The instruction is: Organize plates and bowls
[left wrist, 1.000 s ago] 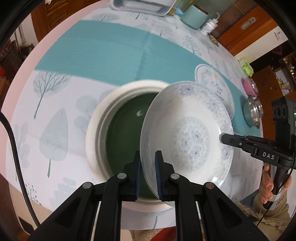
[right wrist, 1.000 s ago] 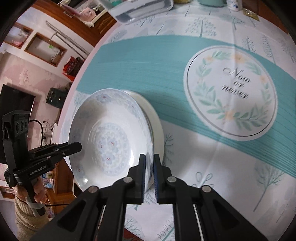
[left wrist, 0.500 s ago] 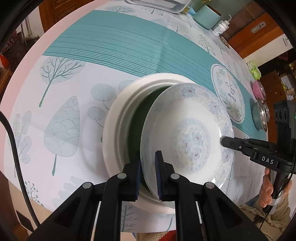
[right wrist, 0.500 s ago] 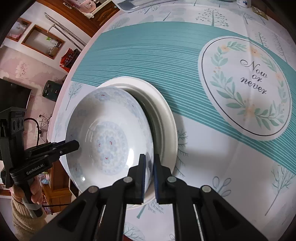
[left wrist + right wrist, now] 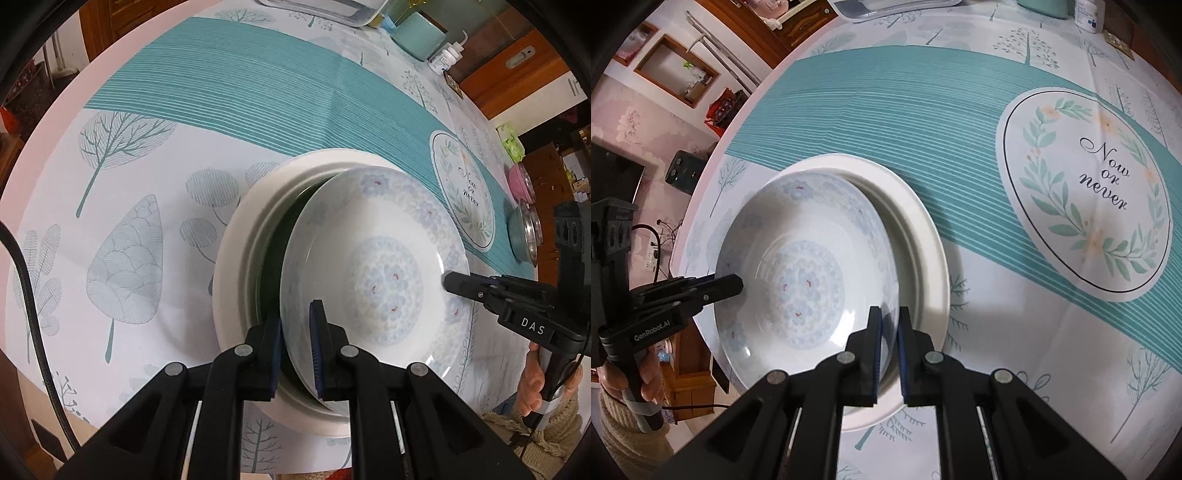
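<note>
A white plate with a pale blue flower pattern [image 5: 384,280] [image 5: 801,273] sits tilted over a larger white plate with a dark green centre [image 5: 236,266] [image 5: 923,236] on the table. My left gripper [image 5: 297,332] is shut on the near rim of the flower plate. My right gripper [image 5: 889,332] is shut on the opposite rim; it also shows in the left wrist view [image 5: 458,284]. The left gripper shows in the right wrist view [image 5: 727,286]. Most of the green centre is hidden under the flower plate.
A round "Now or never" mat [image 5: 1086,192] [image 5: 465,192] lies to the right on the teal tablecloth. Metal bowls, one pink [image 5: 521,181] and one teal [image 5: 524,232], stand at the right table edge. A white tray [image 5: 325,7], a teal container [image 5: 417,33] and a small bottle [image 5: 447,57] stand at the back.
Both grippers have lowered the flower plate onto the green-centred plate. It now covers more of the green centre and lies flatter.
</note>
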Available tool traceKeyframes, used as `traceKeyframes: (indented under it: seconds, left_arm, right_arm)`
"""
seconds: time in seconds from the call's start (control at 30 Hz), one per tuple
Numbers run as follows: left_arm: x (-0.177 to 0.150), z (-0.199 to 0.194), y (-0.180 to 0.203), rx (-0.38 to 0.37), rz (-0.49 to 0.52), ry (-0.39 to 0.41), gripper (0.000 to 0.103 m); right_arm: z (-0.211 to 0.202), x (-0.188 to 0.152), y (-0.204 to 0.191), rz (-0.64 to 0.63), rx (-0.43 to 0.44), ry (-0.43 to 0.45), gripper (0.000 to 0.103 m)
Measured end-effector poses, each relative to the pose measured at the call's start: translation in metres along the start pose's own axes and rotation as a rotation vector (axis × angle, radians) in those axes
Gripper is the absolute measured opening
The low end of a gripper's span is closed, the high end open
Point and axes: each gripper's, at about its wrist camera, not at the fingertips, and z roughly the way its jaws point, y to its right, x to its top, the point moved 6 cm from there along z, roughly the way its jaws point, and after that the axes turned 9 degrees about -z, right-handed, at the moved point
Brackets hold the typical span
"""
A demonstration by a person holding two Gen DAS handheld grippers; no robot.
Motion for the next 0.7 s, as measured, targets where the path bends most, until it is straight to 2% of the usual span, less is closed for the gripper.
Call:
traceKeyframes:
  seconds: [0.47, 0.57, 0.63, 0.7]
  left_arm:
    - [0.002, -0.004, -0.004, 0.001, -0.001, 0.004, 0.013]
    - [0.002, -0.007, -0.002, -0.002, 0.007, 0.019, 0.022]
    - [0.003, -0.011, 0.000, -0.008, 0.017, 0.035, 0.034]
    - [0.003, -0.017, 0.004, -0.007, 0.030, 0.059, 0.042]
  right_arm:
    - [0.000, 0.001, -0.003, -0.023, -0.012, 0.000, 0.009]
    - [0.001, 0.001, -0.006, -0.040, -0.022, 0.001, 0.010]
    - [0.000, 0.001, -0.008, -0.057, -0.037, -0.001, 0.011]
    - [-0.001, 0.001, -0.009, -0.071, -0.052, 0.002, 0.011]
